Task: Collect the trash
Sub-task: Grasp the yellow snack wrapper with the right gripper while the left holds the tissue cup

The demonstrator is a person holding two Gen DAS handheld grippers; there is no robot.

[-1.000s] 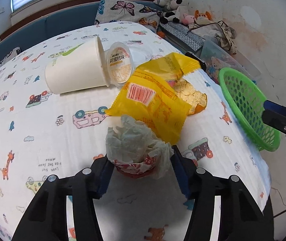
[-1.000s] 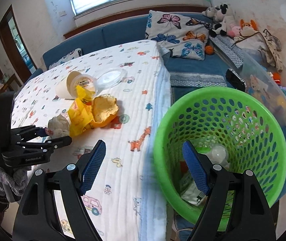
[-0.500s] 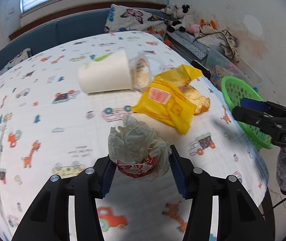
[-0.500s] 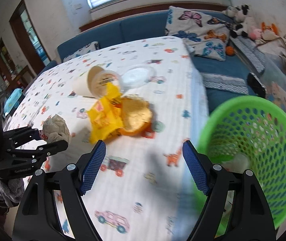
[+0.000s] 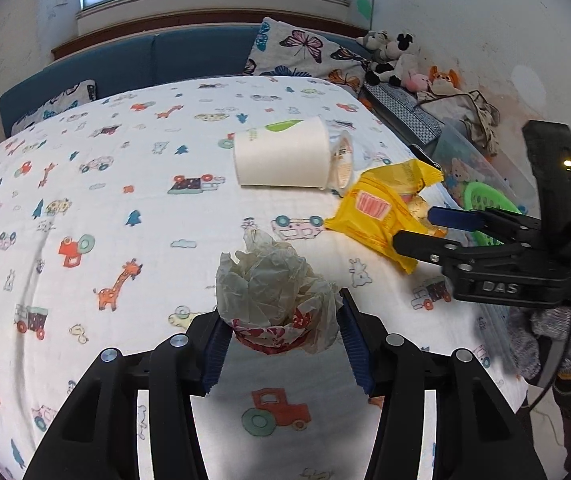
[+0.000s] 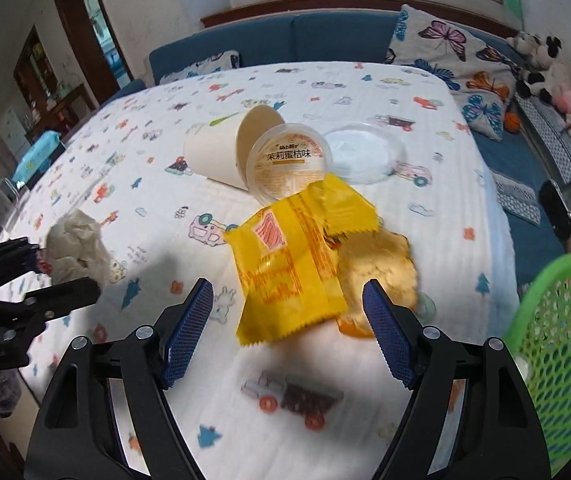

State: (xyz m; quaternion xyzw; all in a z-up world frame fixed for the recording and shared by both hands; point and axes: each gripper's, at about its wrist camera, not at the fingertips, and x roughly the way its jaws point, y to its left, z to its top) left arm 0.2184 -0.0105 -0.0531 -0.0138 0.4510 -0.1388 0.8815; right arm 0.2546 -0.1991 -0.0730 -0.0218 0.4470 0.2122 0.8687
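My left gripper (image 5: pixel 283 340) is shut on a crumpled white paper wad (image 5: pixel 273 280) with a red-patterned base, held above the printed tablecloth (image 5: pixel 125 200). From the right wrist view, the same wad (image 6: pixel 77 240) sits in the left gripper (image 6: pixel 61 270) at the far left. My right gripper (image 6: pixel 287 332) hovers over a yellow snack wrapper (image 6: pixel 293 268); its jaws are closing, with the wrapper's near end between them and untouched. Beside the wrapper lies a golden crumpled foil piece (image 6: pixel 377 272). The green mesh basket (image 6: pixel 557 340) stands off the table's right edge.
Behind the wrapper, a white paper cup (image 6: pixel 213 156) lies on its side, with a labelled clear jelly cup (image 6: pixel 287 164) at its mouth and a clear lid (image 6: pixel 365 152) beside it. A blue sofa (image 6: pixel 325 40) with pillows and soft toys runs behind the table.
My right gripper swung left from above the green basket to above the yellow wrapper. The left gripper drew back and up from the trash pile, still holding the paper wad.
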